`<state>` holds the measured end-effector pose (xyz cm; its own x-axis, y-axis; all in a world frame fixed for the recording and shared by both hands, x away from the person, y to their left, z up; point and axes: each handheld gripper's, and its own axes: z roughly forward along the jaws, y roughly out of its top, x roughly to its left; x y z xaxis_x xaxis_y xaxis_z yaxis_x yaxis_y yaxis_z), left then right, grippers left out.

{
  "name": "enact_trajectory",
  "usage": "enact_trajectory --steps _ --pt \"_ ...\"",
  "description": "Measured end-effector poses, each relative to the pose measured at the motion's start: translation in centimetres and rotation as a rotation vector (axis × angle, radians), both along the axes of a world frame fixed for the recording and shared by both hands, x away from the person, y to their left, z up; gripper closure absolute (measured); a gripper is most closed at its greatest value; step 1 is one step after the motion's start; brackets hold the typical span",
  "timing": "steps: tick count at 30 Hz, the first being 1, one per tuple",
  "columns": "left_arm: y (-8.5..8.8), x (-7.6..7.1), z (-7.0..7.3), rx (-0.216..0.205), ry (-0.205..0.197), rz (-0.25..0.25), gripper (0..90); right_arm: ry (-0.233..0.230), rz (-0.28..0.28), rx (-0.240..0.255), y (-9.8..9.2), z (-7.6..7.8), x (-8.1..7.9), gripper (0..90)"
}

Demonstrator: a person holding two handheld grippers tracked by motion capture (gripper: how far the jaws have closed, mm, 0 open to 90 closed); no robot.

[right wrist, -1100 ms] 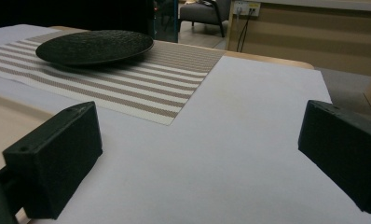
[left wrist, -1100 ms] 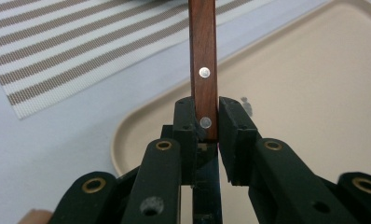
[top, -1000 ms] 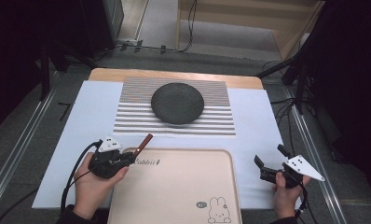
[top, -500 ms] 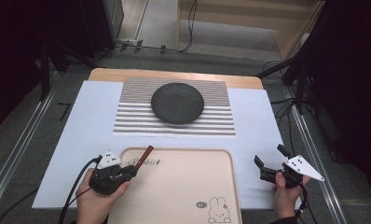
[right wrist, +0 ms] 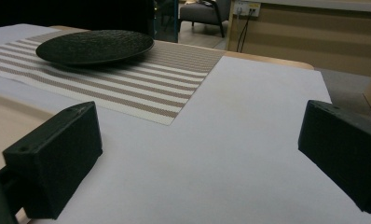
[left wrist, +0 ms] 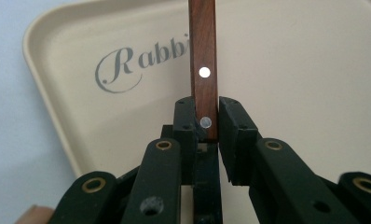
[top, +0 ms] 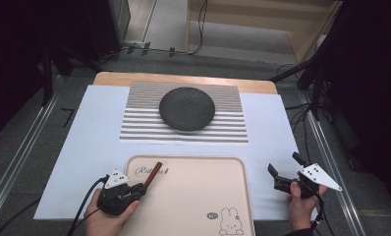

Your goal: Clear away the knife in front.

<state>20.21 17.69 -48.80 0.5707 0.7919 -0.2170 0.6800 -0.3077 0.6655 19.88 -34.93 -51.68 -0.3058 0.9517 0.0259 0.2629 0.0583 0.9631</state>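
Note:
My left gripper point(top: 140, 188) is shut on the end of a brown wooden handle point(top: 153, 174) with silver rivets. The handle point(left wrist: 203, 56) sticks forward from between the jaws, over the near left corner of a beige tray point(top: 183, 158) with "Rabbit" lettering and a rabbit drawing. What lies at the handle's gripped end is hidden in the jaws. My right gripper point(top: 284, 163) stands open at the tray's right, low over the white table cover, nothing between its pads point(right wrist: 58, 154).
A dark round plate point(top: 187, 108) rests on a striped placemat point(top: 134, 128) at the table's far middle. White cover point(top: 90, 137) spreads under both. Cables and dark stands lie on the floor beyond the table.
My left hand has drawn back toward the near edge and sunk, carrying the wooden handle from the tray's far left rim to over its near left corner. The right gripper has stayed put.

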Motion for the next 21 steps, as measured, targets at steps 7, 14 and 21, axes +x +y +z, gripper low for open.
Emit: enact_trajectory --steps 7,14,21 --pt "-0.07 -0.39 -0.86 0.022 0.008 0.015 77.3 0.000 0.000 -0.004 -0.01 -0.01 0.01 0.0" --pt "0.18 -0.28 -0.79 0.011 -0.003 0.027 69.1 0.003 -0.001 -0.005 0.01 -0.01 0.01 0.0" --pt "0.17 -0.09 -0.03 0.020 -0.049 0.002 77.0 0.004 -0.001 -0.008 0.03 0.00 0.02 0.0"
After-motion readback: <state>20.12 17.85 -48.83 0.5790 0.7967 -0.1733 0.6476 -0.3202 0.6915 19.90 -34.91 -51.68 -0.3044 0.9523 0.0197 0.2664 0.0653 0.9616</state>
